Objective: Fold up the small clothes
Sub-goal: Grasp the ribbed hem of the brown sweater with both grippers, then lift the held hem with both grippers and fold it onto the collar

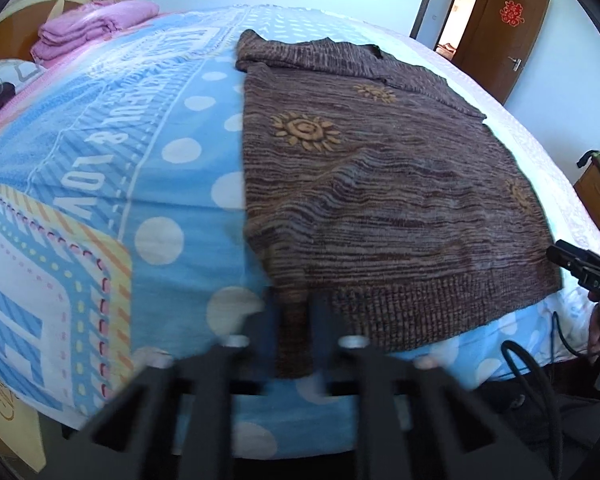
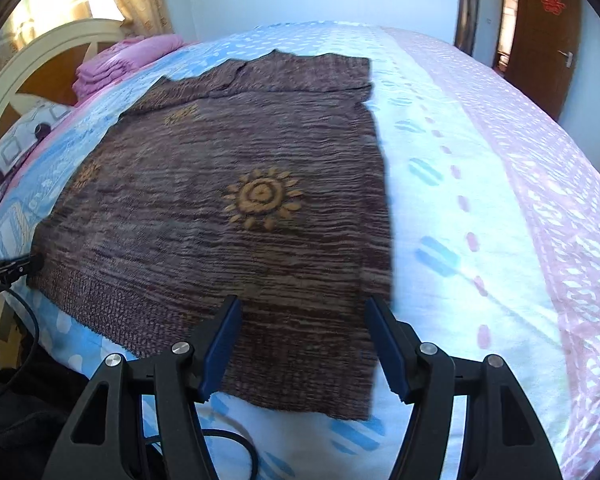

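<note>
Your left hand-held gripper (image 1: 296, 320) is pinched shut on the near left hem corner of the brown striped knit sweater with yellow suns (image 1: 364, 184), spread flat on the bed (image 1: 172, 184). Your right hand-held gripper (image 2: 302, 340) hovers wide over the right corner; it likely must clamp next.

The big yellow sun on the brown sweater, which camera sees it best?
The right wrist view. There the big yellow sun sits near the middle of the brown sweater, large and fairly sharp. The left wrist view shows a sun too, but smaller, farther up the picture and more slanted.
</note>
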`<state>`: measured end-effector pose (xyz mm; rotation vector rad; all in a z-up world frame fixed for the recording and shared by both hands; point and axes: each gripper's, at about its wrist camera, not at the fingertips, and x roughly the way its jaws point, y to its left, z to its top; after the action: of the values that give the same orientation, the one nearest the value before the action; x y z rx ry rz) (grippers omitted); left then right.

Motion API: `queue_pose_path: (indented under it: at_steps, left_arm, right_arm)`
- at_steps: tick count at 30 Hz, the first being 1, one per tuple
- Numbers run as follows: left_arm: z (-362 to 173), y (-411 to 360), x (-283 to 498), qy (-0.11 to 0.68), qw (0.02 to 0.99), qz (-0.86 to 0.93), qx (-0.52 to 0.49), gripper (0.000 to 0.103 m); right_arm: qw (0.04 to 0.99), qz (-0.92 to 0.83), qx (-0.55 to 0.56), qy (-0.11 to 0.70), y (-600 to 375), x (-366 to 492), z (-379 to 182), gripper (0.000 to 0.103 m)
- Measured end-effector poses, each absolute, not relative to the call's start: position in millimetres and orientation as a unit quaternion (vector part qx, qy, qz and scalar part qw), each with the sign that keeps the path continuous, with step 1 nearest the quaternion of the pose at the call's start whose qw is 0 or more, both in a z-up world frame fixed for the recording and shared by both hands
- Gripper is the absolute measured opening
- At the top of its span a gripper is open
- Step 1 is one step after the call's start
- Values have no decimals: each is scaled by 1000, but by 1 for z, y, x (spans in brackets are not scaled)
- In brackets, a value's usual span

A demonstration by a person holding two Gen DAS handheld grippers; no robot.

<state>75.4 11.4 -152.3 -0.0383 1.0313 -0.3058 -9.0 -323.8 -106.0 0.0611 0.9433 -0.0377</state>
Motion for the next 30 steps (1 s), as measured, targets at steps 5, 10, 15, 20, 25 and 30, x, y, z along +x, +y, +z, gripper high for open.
queue_pose_path:
  at_steps: [5,10,15,20,25,30]
  left_arm:
    - [-148,8,73,483,862,-155,-11,10]
    - [-141,12,72,478,864,-159,-20,10]
    - [-131,15,69,462,871,-167,-25,10]
    - [-140,18,75,479,862,-160,-34,9]
    - [-114,30,72,447,876,-172,-61,9]
    - [-97,31,64,424,883,-193,-62,9]
  right_arm:
    - [887,-33,64,456,-347,-27,-104,65]
    - [879,-16,85,469,-350,-28,-111,64]
    - [871,-14,64,486,-336,-26,-120,42]
    - [876,42,63,476,-328,-31,-113,7]
    - [903,86,87,412,-337,-49,-77,6]
    - [907,81,133,391,-359,-56,-68,6]
